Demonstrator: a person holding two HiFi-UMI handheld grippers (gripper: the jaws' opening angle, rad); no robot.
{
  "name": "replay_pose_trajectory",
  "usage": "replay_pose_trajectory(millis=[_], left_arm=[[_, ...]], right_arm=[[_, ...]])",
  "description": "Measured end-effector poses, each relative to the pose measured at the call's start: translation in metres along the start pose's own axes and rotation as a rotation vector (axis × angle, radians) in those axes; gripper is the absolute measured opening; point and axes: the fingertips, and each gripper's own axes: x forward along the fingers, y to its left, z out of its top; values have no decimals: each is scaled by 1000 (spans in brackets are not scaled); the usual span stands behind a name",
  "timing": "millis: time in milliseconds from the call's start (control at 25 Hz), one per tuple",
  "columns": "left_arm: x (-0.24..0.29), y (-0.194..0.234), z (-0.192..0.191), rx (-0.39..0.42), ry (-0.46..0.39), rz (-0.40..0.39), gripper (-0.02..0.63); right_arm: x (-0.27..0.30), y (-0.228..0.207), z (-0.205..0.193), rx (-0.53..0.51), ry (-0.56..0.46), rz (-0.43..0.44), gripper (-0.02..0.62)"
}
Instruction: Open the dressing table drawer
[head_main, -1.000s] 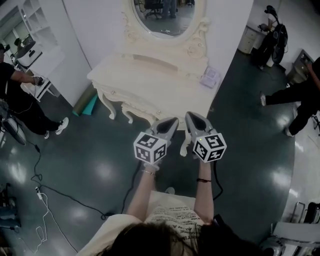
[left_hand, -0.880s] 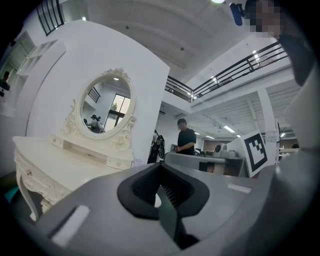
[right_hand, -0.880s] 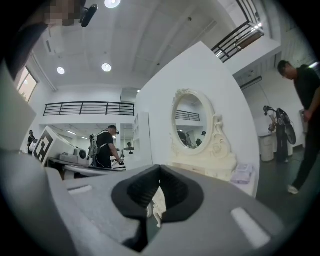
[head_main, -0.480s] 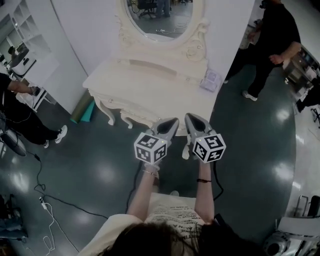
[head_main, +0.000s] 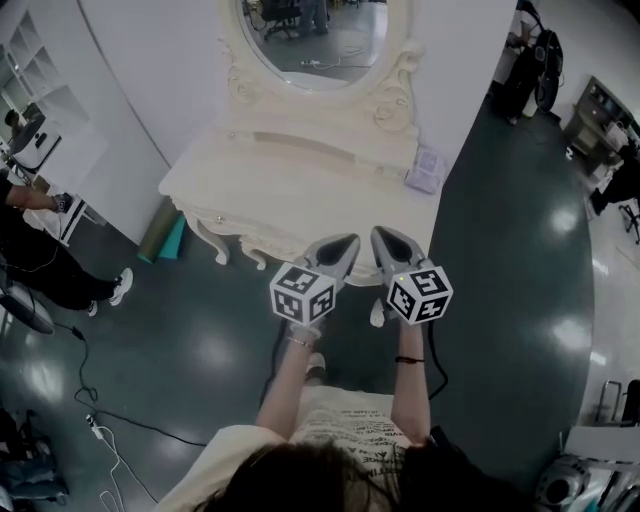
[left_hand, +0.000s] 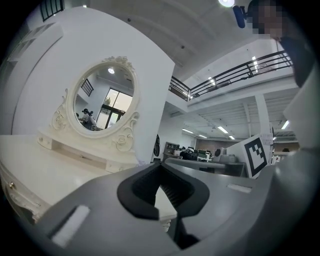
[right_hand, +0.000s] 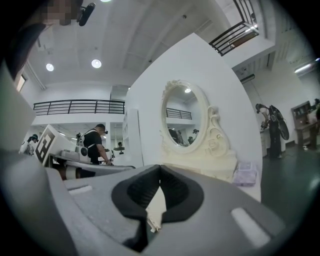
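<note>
Fingers of left gripper (head_main: 343, 243) & right gripper (head_main: 383, 237) are seen closed, nothing held. Drawer (head_main: 262, 232) is judged ahead-left under desk (head_main: 300, 175) edge, axis L-R; left gripper nearer.

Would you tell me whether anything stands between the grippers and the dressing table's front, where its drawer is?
Nothing visible does. The left gripper and right gripper, both shut, are at the dressing table front edge with only floor beneath. The purple box sits aside on the tabletop's right rear.
</note>
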Motion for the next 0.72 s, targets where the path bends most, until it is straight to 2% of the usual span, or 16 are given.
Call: replay_pose_trajectory(millis=[720], left_arm=[[26,57,1,-32,26,-104,0]], right_arm=[[48,-22,-15,27,21,-125,3]])
